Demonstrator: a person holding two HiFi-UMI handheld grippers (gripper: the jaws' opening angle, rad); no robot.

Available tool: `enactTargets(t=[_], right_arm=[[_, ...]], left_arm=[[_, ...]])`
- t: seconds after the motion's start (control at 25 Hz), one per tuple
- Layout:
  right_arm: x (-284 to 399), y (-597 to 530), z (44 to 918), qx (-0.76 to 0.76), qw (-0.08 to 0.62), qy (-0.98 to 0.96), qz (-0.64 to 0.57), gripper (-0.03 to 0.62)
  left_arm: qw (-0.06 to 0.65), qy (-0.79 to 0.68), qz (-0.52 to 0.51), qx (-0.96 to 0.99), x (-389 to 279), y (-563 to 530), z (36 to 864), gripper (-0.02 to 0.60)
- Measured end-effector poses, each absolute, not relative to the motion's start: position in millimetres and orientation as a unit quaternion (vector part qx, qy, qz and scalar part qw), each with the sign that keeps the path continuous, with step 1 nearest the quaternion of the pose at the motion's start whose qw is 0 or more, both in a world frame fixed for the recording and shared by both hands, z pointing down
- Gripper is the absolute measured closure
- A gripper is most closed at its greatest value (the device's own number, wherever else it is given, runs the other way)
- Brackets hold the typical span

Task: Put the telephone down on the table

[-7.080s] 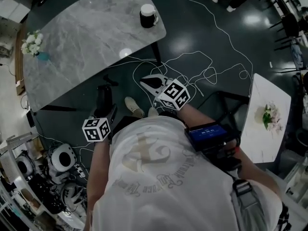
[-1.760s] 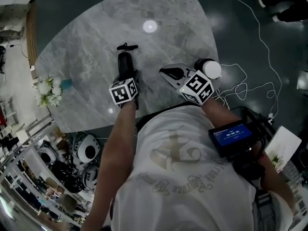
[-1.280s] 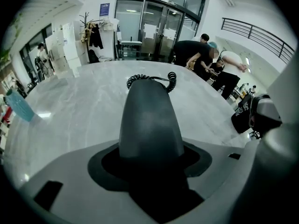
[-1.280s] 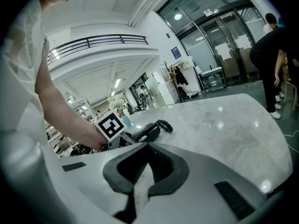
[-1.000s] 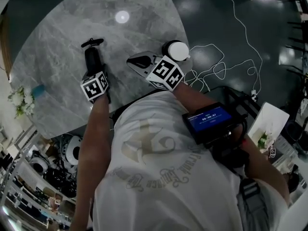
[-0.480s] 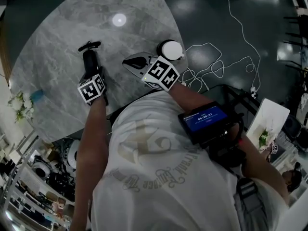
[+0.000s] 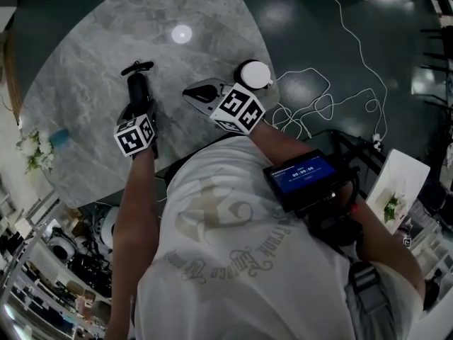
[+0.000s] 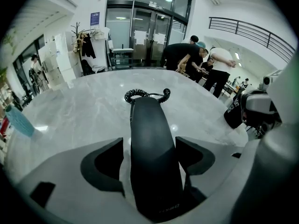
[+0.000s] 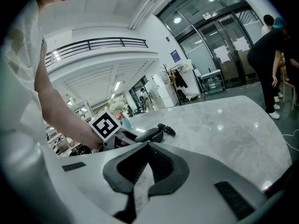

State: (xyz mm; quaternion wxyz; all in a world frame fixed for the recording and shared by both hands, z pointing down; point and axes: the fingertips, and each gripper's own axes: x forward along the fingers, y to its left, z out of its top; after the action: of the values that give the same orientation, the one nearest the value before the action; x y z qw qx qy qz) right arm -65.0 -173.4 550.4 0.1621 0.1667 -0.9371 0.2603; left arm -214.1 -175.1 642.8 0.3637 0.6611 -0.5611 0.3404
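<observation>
1. Your left claw (image 8: 150,154) is opening. Its two black pads (image 8: 103,164) stand wide, each with a thin gap to the long, glossy black plastic telephone handset (image 8: 148,125) that lies between them.
2. The handset runs straight out ahead of that claw, past its tips. Its far end, with the black coiled cord (image 8: 145,95), rests on the grey marble-patterned tabletop (image 8: 79,106).
3. In the head view your left claw (image 7: 139,108) is over the near part of the tabletop (image 7: 92,55). The handset (image 7: 136,85) points away from you beyond the claw.
4. Your right claw (image 9: 147,145) is closed down: the tips meet and nothing is between them.
5. The right claw (image 7: 190,89) is held over the tabletop to the right of the left claw, and the two are apart. The handset (image 9: 150,134) lies just beyond its tips, to their left.
6. A black mug with a white inside (image 7: 253,73) stands just beside the right claw, on its right, near the table edge.
7. A bunch of white flowers (image 7: 32,147) sits well to the left of your left claw, at the table's edge.
</observation>
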Motion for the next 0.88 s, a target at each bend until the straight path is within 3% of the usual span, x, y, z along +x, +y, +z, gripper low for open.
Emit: enactTargets(t=[0.64, 0.88], right_arm=[[-72.2, -155.6, 541.1, 0.170, 0.178, -0.943, 0.224, 0.579], [-88.2, -140.6, 519.7, 0.161, 0.184, -0.950, 0.195, 0.579]], left_arm=[[0.326, -0.580, 0.237, 0.708, -221.7, -147.7, 584.1, 0.244], [0.314, -0.595, 0.193, 0.714, -239.1, -115.9, 554.3, 0.293]])
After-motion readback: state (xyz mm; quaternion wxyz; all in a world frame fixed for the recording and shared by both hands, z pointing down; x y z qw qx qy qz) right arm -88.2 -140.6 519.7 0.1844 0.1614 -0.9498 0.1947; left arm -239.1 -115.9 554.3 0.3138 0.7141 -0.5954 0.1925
